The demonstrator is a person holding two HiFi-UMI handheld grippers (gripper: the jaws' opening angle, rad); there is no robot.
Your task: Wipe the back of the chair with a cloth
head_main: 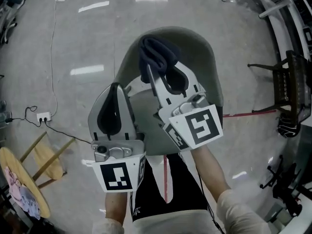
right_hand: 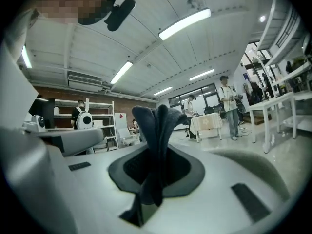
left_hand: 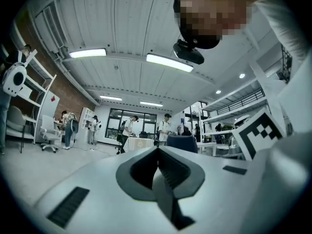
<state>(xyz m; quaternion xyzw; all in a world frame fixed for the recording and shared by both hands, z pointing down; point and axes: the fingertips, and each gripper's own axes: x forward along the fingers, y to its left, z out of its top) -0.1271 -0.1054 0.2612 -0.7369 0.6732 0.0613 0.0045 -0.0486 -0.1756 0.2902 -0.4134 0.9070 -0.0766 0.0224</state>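
The right gripper (head_main: 162,69) clamps a dark cloth (head_main: 155,51) over the grey chair (head_main: 210,62) back's far rim. The left gripper (head_main: 116,87), jaws together and empty, sits by the left edge, open floor (head_main: 87,38) beyond.

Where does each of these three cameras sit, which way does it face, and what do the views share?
Head view: on the person's head, facing down at the chair, left hand-held gripper, right hand-held gripper, forearms, legs.
Left gripper view: rides the left one, tilted up at the ceiling; jaws together, empty; sleeve at right.
Right gripper view: rides the right one, tilted up; jaws pinch the cloth.
Shared: head and right gripper views both show the cloth.
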